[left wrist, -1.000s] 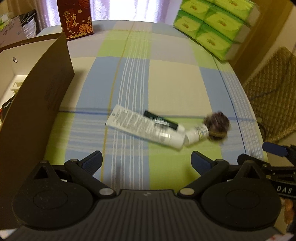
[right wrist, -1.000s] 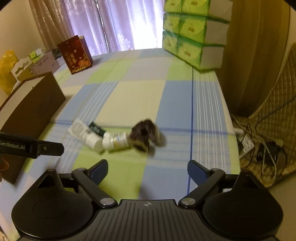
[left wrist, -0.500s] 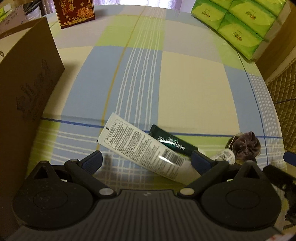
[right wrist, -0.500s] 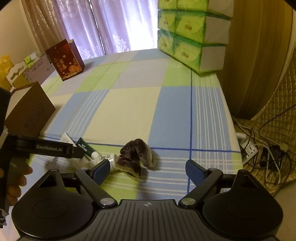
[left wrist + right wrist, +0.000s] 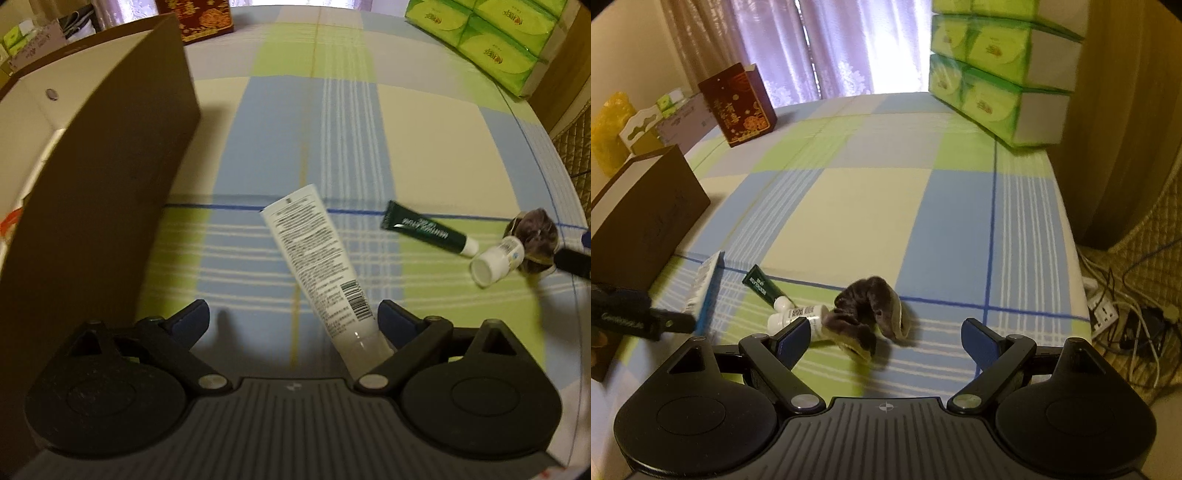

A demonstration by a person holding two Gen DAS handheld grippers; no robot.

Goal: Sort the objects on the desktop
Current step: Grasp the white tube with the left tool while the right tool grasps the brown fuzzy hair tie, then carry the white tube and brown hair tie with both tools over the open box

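On a table covered by a checked cloth (image 5: 871, 206), the left gripper (image 5: 293, 319) is spread wide, with the cap end of a white tube (image 5: 317, 258) lying against its right finger (image 5: 397, 321) but not clamped. The right gripper (image 5: 882, 334) is also spread wide and holds nothing; a brown scrunchie (image 5: 870, 308) lies on the cloth between its fingers, touching a small white bottle (image 5: 799, 317). A dark green tube (image 5: 764, 286) lies just beside the bottle, and a brown box (image 5: 642, 221) stands at the left.
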